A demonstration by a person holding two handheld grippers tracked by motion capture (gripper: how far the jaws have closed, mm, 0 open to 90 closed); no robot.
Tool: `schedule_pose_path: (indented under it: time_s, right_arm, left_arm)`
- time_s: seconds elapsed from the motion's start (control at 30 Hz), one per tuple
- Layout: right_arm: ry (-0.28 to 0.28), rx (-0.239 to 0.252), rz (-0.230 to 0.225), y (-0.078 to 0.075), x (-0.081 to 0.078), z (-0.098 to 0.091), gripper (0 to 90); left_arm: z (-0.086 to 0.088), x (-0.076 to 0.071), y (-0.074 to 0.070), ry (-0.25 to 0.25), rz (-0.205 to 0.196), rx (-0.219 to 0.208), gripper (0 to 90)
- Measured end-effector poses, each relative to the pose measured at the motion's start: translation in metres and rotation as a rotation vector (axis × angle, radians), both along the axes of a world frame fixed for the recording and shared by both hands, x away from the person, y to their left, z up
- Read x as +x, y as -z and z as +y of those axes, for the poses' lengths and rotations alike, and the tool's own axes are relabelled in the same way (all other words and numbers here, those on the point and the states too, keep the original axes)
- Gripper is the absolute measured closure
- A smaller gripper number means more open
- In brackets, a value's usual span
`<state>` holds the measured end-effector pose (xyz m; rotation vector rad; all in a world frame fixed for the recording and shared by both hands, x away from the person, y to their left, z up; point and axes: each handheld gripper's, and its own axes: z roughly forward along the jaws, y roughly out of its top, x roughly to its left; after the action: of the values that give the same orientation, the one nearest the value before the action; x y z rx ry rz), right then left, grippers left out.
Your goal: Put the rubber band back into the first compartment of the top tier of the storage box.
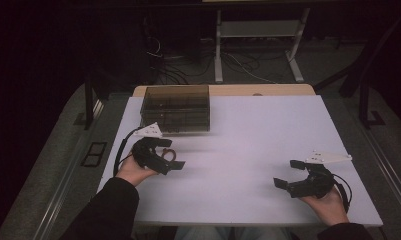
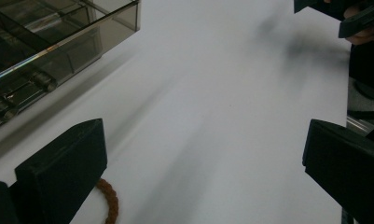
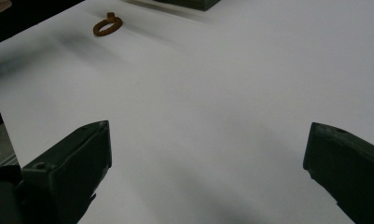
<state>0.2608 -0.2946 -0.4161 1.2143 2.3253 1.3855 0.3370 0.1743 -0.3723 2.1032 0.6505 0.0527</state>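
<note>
Hair tie [image 3: 107,25]: a small brown braided loop with a little knot or clasp on its far side, lying flat on the white table [image 1: 248,130]; in the left gripper view a short arc of it [image 2: 109,201] peeps out beside the near jaw.
Where it lies: on the left side of the table, just under the left gripper [image 1: 174,156], a little in front of the box.
Left gripper: held low over the loop, jaws spread wide and empty; the loop sits off to one jaw's side, not between them.
Step in hand: I judge this to be the approach for a pickup, the grip not yet made.
Next move: it calls for shifting the left gripper sideways until the loop lies between the jaws, lowering to the table, then closing on one strand of the braid.
Handling: the loop looks soft and thin, so a jaw may slide over it unless the tips meet the table.
Smoked clear box [image 1: 177,108]: a lidded case with compartments, at the table's far left; likely where the loop goes, though what lies inside is too dim to tell.
Right gripper [image 1: 287,173]: well apart at the right, jaws wide, holding nothing.
</note>
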Motion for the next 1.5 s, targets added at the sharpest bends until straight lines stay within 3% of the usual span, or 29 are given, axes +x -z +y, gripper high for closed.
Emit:
schedule_pose_path:
  time_s: [1.1,1.5]
  right_arm:
    - [-0.003,-0.009,-0.001,0.001,0.0,0.0,0.7]
    - [-0.005,-0.012,-0.001,0.002,0.0,0.0,0.7]
  left_arm:
    - [0.004,0.024,0.03,0.008,0.047,0.169,0.0]
    - [0.009,0.029,0.037,0.012,0.076,0.197,0.0]
